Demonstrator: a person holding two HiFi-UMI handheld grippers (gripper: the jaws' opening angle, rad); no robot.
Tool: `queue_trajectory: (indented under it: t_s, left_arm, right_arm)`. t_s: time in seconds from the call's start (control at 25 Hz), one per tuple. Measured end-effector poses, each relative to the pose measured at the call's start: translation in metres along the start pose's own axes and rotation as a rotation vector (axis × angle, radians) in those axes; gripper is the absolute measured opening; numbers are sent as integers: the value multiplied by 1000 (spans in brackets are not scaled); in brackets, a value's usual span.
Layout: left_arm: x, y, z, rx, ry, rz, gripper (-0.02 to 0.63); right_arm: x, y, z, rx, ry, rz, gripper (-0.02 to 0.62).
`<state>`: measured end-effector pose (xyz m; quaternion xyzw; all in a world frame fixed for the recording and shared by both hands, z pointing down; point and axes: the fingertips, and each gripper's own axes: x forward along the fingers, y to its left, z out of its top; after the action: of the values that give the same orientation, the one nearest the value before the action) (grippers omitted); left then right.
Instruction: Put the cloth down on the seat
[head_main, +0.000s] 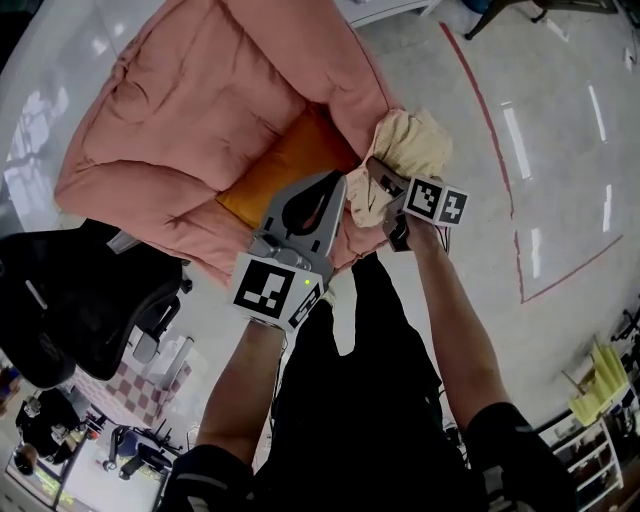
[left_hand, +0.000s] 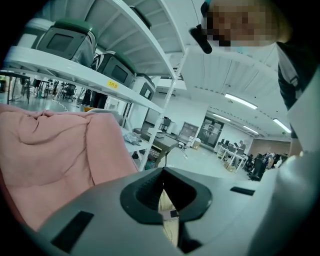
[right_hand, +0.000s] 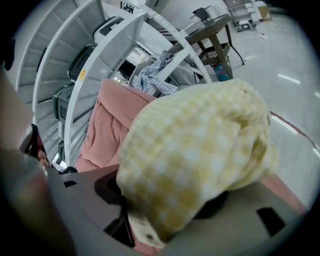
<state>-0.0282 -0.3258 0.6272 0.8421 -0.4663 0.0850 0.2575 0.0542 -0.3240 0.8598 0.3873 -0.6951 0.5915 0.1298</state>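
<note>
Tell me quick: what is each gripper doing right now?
Left gripper: closed on an edge of the cloth.
Right gripper: open, jaws apart, with the cloth bunched over them.

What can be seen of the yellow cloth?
The cloth is pale yellow with a fine white check, soft and crumpled into a bunch. It is over the edge of the pink armchair. One thin fold is pinched in the left gripper; the bunch lies over the right gripper, whose jaws stand apart.

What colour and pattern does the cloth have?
The cloth has pale yellow and white checks. This is clearest in the right gripper view.
</note>
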Motion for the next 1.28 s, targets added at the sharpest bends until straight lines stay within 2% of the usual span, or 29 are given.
queue_trajectory:
  t_s: [0.28, 0.72, 0.8, 0.88, 0.96, 1.12, 1.28]
  left_arm:
    - [-9, -14, -5, -7, 8, -22, 5]
    - [-47, -37, -8, 4, 28, -16, 5]
    - [-57, -39, -5, 9, 23, -13, 5]
    - [-67, -42, -1, 8, 16, -10, 5]
    - [-79, -47, 5, 0, 7, -10, 5]
    - [-102, -53, 20, -18, -16, 0, 5]
    - [-124, -62, 36, -2, -44, 7, 5]
  right_arm:
    - [-41, 2, -13, 29, -19, -8, 285]
    - [-106, 28, -33, -10, -77, -27, 277]
    - [-118, 38, -33, -38, -102, -34, 261]
    - [-135, 53, -32, -81, -136, -38, 186]
    - [-152, 72, -29, -126, -173, -32, 143]
    - [-183, 119, -21, -196, -249, 24, 72]
    - [-212, 162, -16, -304, -300, 51, 51]
